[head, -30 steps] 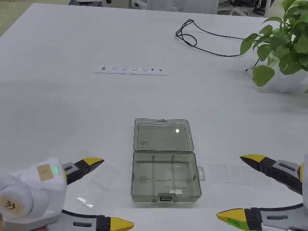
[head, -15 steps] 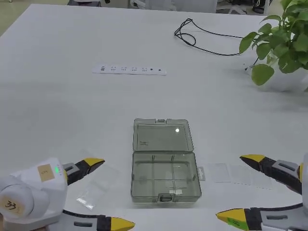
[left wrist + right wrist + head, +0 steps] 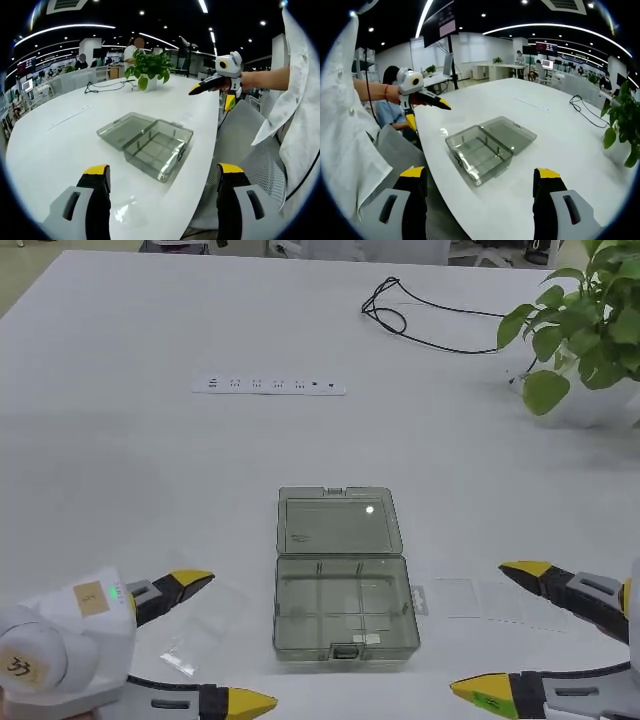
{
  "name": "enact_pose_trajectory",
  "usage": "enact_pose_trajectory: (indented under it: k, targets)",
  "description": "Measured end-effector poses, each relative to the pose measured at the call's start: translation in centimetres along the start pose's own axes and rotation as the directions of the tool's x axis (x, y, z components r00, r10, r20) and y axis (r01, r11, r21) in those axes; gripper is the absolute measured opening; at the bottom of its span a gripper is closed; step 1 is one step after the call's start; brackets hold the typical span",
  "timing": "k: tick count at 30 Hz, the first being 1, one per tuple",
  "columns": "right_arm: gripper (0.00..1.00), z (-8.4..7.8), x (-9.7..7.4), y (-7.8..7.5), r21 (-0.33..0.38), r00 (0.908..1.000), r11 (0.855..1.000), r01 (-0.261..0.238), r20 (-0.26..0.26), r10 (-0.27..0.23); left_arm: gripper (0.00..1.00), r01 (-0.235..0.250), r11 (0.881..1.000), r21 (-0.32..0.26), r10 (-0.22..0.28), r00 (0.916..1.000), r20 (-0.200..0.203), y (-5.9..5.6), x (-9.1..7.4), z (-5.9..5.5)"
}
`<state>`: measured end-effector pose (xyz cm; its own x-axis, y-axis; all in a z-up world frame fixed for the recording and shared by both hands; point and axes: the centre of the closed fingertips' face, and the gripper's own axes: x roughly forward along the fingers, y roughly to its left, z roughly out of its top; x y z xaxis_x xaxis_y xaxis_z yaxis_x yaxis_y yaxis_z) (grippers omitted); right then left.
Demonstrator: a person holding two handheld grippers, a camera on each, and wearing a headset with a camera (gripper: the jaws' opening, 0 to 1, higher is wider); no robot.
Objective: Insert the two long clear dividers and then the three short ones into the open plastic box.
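The smoky clear plastic box [image 3: 343,575] lies open near the table's front edge, its lid flat behind the tray; faint ribs show inside. Thin clear divider pieces [image 3: 488,600] lie flat just right of it, and other clear pieces [image 3: 193,637] lie to its left. My left gripper [image 3: 225,640] hovers open over the left pieces, holding nothing. My right gripper [image 3: 495,630] hovers open beside the right pieces, also holding nothing. In the left gripper view the box [image 3: 147,140] sits ahead of the wide-apart jaws of the left gripper [image 3: 162,172]. In the right gripper view the box [image 3: 487,145] lies ahead of the right gripper [image 3: 480,174].
A white power strip [image 3: 270,386] lies mid-table, a black cable [image 3: 420,320] coils at the back, and a potted plant [image 3: 580,330] stands at the back right. The white table's [image 3: 120,470] front edge is close to both grippers.
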<state>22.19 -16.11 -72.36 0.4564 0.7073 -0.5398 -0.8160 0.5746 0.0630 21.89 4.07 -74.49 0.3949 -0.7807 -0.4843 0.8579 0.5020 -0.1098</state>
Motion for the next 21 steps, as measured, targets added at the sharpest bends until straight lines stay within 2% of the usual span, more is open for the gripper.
enact_pose_trajectory:
  k: [13, 21]
  targets:
    - [0.88, 0.0, 0.0, 0.0, 0.003, 1.0, 1.0, 0.0, 0.003, 0.0, 0.88, -0.031, 0.999, -0.009, 0.031, 0.9995, -0.009, 1.4, -0.6, 0.2]
    - [0.87, 0.2, 0.0, -0.2, 0.005, 1.0, 1.0, -0.001, 0.007, 0.001, 0.86, -0.092, 0.995, -0.042, 0.09, 0.9954, -0.031, 3.7, -1.6, -0.4]
